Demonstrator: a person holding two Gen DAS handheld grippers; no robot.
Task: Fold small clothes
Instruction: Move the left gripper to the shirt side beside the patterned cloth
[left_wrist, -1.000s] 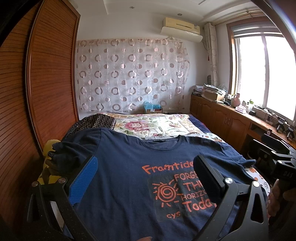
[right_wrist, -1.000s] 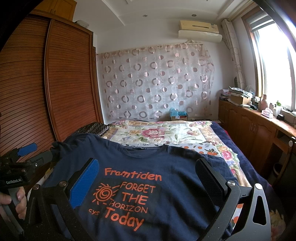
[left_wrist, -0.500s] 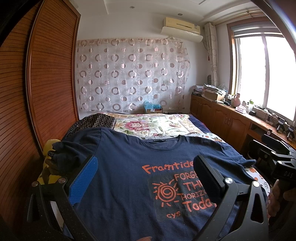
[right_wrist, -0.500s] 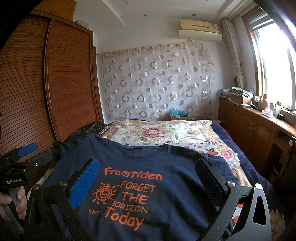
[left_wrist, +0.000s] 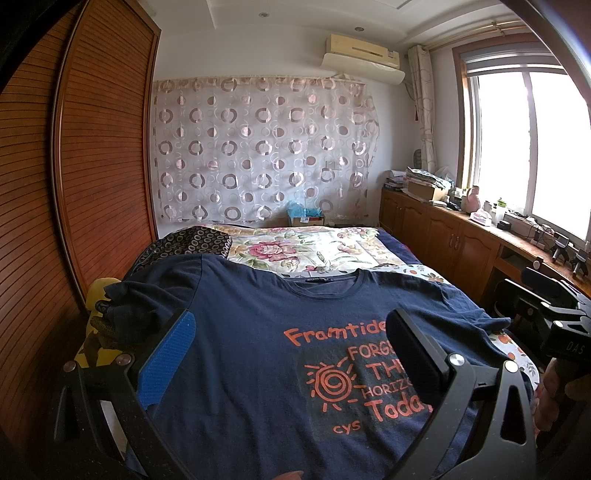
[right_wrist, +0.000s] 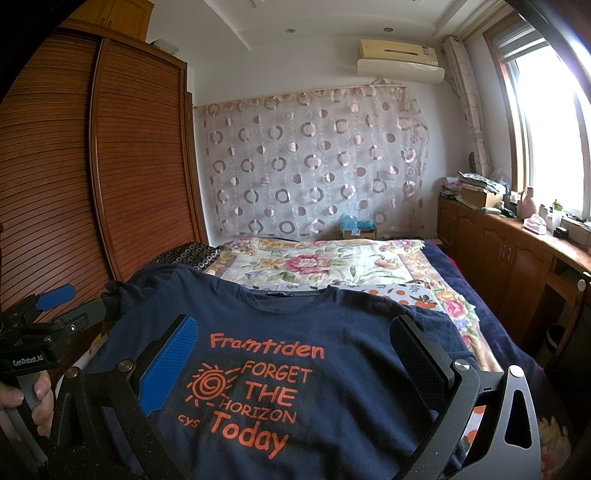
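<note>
Left wrist view: nearest the lens, the left gripper (left_wrist: 288, 354) hangs just above the cloth with its jaws spread wide, one blue ribbed pad and one black pad, gripping nothing. Under it the navy blue cotton T-shirt with orange printed lettering (left_wrist: 258, 332) lies face up and flat on the bed, hem toward the camera, neckline away. Its left sleeve (left_wrist: 136, 310) is bunched up at the bed's edge over something yellow; the other sleeve lies flat beside the right gripper (right_wrist: 291, 354), which in its own view is likewise spread and empty above the print.

No fold is made yet, so I judge this the opening step: the shirt is laid out and both tools are poised over it. The next move probably calls for each gripper to go outward to a side edge or sleeve, pinch a single layer and carry it toward the middle; the crumpled sleeve likely needs straightening first.

Beyond the shirt spreads the floral patterned bedspread (left_wrist: 306, 251), with a dark ring-patterned cloth (left_wrist: 192, 240) at its left. Against the far curtain stands a small cardboard box (left_wrist: 306, 220) holding crumpled pale blue plastic; what else is inside I cannot tell.
</note>
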